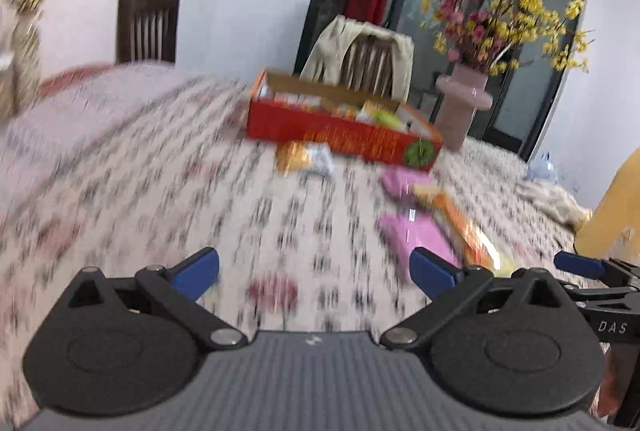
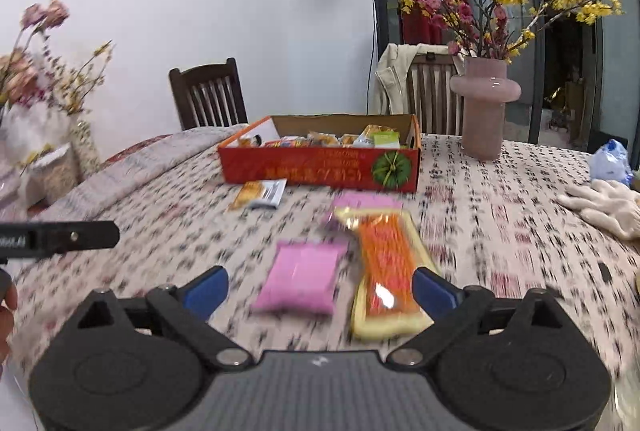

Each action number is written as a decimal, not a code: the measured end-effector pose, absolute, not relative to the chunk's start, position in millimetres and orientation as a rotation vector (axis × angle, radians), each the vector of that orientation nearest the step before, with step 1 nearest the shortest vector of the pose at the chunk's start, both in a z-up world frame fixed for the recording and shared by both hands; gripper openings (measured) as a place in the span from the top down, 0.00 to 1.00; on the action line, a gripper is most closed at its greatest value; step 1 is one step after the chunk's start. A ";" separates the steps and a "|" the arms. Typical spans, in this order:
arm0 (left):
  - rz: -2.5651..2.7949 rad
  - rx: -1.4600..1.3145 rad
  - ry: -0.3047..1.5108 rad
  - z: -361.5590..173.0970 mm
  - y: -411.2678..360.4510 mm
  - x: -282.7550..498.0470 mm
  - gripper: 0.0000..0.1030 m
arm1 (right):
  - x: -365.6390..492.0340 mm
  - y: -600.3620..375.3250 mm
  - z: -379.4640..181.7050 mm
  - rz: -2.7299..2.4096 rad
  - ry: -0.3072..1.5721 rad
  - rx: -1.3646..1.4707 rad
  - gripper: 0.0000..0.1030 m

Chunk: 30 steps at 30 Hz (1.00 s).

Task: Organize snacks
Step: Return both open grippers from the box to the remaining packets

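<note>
On the patterned tablecloth (image 2: 480, 199), toward twelve o'clock in the right wrist view, a red cardboard box (image 2: 320, 167) stands open with assorted snack packets inside. A small orange-and-white packet (image 2: 262, 194) lies just in front of it at eleven o'clock. Nearer, a pink packet (image 2: 300, 281) and a long orange packet (image 2: 386, 271) lie side by side, with a second pink packet (image 2: 366, 201) behind them. The right gripper (image 2: 320, 289) hovers over these, jaws wide, holding nothing. The left gripper (image 1: 314, 271) is likewise spread wide and empty. A pink vase (image 2: 484, 107) stands at one o'clock.
</note>
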State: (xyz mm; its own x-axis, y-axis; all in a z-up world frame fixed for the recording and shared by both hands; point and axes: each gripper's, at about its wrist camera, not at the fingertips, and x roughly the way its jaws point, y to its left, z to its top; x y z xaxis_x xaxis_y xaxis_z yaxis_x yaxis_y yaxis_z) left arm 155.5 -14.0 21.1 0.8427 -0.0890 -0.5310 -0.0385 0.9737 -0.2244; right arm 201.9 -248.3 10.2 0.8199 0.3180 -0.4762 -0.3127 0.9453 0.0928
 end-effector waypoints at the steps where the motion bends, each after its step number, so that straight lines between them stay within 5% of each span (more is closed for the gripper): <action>1: -0.016 -0.232 0.584 14.3 -16.0 146.5 0.00 | 189.5 -247.9 4.8 0.334 0.503 0.002 0.04; 16: 0.022 -0.179 0.595 -3.6 -23.3 71.2 0.00 | 72.6 -233.9 -28.4 0.369 0.512 -0.017 0.04; 30: 0.017 -0.184 0.615 -6.2 -18.8 80.1 0.00 | 87.7 -232.1 -26.9 0.368 0.530 -0.018 0.04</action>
